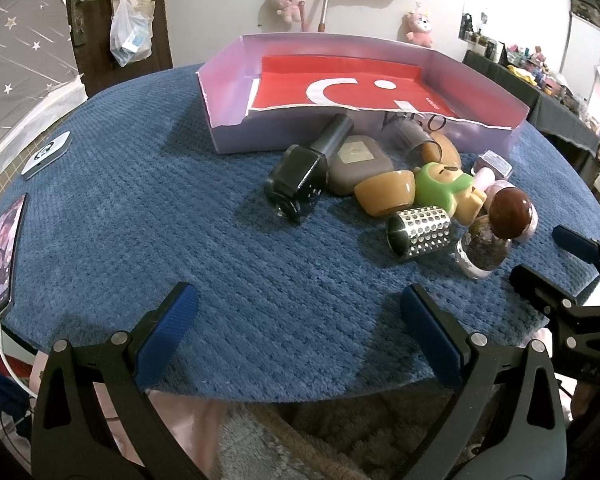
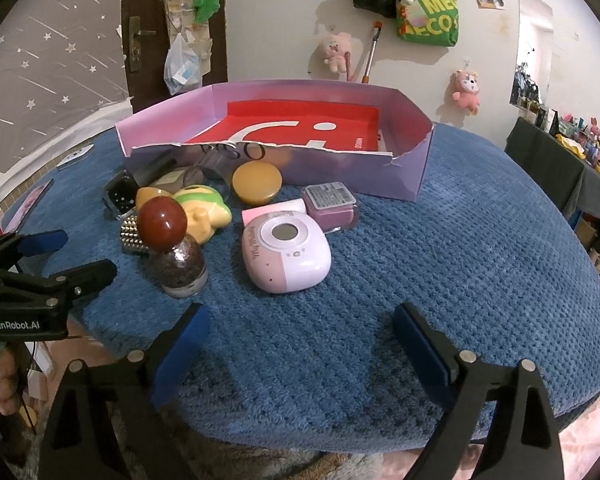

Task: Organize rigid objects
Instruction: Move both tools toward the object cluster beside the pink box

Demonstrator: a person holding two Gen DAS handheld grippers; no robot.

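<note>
A lilac cardboard box (image 1: 228, 136) (image 2: 404, 168) with a red lining stands at the back of the blue table. In front of it lies a heap of small objects: a black gadget (image 1: 296, 178), a grey flat bottle (image 1: 356, 164), a tan bowl (image 1: 386, 192), a green toy figure (image 1: 440, 186) (image 2: 204, 204), a perforated metal cylinder (image 1: 420, 232), a jar with a brown round lid (image 1: 508, 210) (image 2: 162, 222), a pink device (image 2: 286, 254) and a purple box (image 2: 332, 204). My left gripper (image 1: 298, 340) is open and empty near the front edge. My right gripper (image 2: 300, 354) is open and empty before the pink device.
A phone (image 1: 2, 256) and a small white device (image 1: 46, 154) lie at the table's left edge. The blue textured cloth (image 1: 160, 220) covers the round table. A door and plush toys hang on the wall behind. Shelves with clutter stand at the right.
</note>
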